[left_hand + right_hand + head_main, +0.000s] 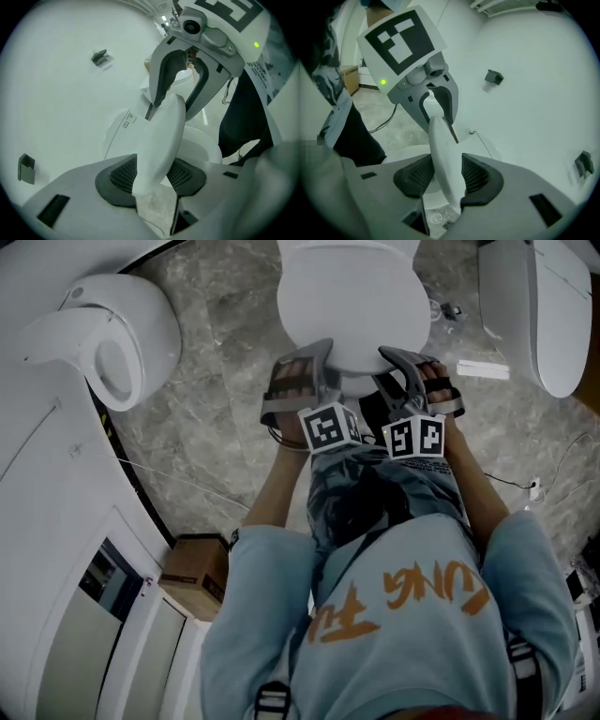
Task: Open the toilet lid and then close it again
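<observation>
In the head view the white toilet lid [352, 296] fills the top centre, and both grippers hold its front rim. My left gripper [323, 362] pinches the rim from the left, my right gripper [398, 367] from the right, close together. The left gripper view shows the lid's edge [161, 136] pressed between the dark pads [119, 176], with the lid's underside and its grey bumper [98, 57] spreading to the left. The right gripper view shows the same rim [443, 154] clamped between its pads [480, 176]. The lid stands lifted off the seat [204, 140].
A second white toilet [112, 334] stands at the left and a third [544, 306] at the top right. A cardboard box [192, 573] sits on the marble floor at the lower left. Cables [525, 486] lie on the floor to the right.
</observation>
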`<state>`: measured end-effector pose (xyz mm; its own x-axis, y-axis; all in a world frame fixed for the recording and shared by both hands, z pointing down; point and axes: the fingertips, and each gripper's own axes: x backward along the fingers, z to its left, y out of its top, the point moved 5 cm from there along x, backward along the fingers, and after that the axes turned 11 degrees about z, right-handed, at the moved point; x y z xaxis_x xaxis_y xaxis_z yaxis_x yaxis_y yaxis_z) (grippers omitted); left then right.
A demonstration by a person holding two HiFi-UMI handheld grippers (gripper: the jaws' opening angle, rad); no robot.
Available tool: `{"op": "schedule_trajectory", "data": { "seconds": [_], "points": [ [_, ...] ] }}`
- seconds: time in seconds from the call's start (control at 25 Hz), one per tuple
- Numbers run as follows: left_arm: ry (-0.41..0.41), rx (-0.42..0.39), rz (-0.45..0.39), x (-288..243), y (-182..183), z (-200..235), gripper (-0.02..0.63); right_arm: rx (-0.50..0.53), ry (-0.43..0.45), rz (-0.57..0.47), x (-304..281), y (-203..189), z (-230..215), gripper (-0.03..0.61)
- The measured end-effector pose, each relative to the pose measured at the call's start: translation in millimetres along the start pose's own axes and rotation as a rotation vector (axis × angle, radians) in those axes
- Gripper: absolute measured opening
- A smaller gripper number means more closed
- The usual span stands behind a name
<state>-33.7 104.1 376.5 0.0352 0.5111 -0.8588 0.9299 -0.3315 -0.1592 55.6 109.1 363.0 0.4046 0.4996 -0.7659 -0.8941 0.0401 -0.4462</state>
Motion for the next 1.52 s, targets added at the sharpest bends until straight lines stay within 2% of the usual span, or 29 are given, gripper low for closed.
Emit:
{"op": "schedule_trajectory", "data": {
  "seconds": [0.16, 0.24, 0.28, 0.36, 0.44, 0.52, 0.76, 0.92, 1.32, 1.52],
  "points": [
    [0.026, 0.076, -0.02, 9, 9, 35, 0.189, -0.042, -0.085, 0.001, 6, 13, -34, 0.173],
    [0.024, 0.13, -0.043, 8, 17, 48, 0.132, -0.089, -0.109, 0.001, 7, 16, -52, 0.158],
    [0.023, 0.161, -0.049, 7, 20, 54, 0.112, -0.129, -0.112, 0.001, 7, 17, -61, 0.153],
    [0.036, 0.205, -0.05, 5, 27, 67, 0.115, -0.247, -0.109, 0.002, 5, 17, -77, 0.153],
    [0.056, 0.22, -0.054, 2, 33, 82, 0.118, -0.368, -0.117, 0.006, 1, 17, -93, 0.15],
    [0.079, 0.217, -0.064, -1, 38, 99, 0.12, -0.421, -0.148, 0.012, -3, 21, -111, 0.152],
    [0.144, 0.167, -0.096, -16, 53, 151, 0.132, -0.393, -0.231, 0.005, -22, 34, -164, 0.164],
    [0.176, 0.109, -0.118, -29, 65, 184, 0.141, -0.368, -0.246, 0.018, -36, 39, -200, 0.172],
    [0.139, 0.064, -0.141, -72, 87, 249, 0.155, -0.312, -0.285, 0.074, -83, 44, -269, 0.199],
    [0.095, 0.042, -0.163, -93, 93, 275, 0.16, -0.309, -0.29, 0.074, -104, 44, -295, 0.212]
  ]
}}
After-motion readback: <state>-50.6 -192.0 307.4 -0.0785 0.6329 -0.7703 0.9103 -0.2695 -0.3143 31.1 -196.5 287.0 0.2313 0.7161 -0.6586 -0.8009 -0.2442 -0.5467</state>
